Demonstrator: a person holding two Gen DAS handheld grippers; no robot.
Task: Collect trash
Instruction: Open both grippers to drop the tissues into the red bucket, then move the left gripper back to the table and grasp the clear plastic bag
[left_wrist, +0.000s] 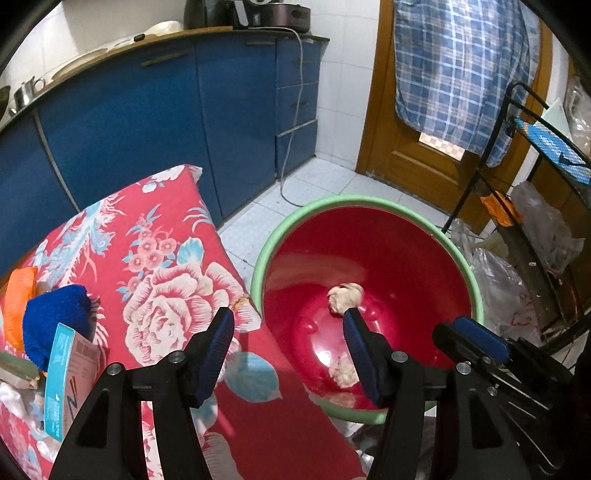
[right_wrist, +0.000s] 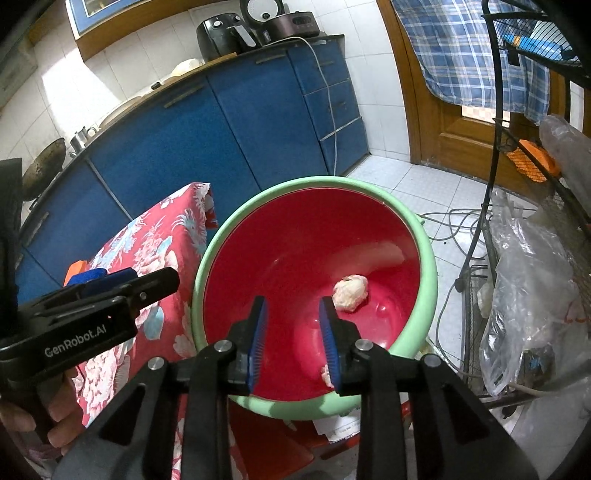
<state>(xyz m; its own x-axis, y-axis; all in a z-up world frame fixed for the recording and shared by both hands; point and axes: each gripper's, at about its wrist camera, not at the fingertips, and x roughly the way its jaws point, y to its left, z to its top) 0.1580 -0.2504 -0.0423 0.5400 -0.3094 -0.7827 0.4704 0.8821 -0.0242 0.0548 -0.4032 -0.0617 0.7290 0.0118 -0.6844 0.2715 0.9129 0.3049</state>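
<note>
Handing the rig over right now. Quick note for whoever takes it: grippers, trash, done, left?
Left gripper: open, empty, over the table edge by the basin.
Right gripper: open, empty, over the basin.
Red basin with green rim: holds a crumpled paper wad and a second wad near the front wall.
Left on the floral tablecloth: small carton, blue cloth, orange item.

A pale crumpled paper wad (right_wrist: 350, 293) is seen lying loose on the glossy floor of the red basin with a green rim (right_wrist: 424, 236), right of centre; a second pale scrap (right_wrist: 326, 375) lies against the near wall
</note>
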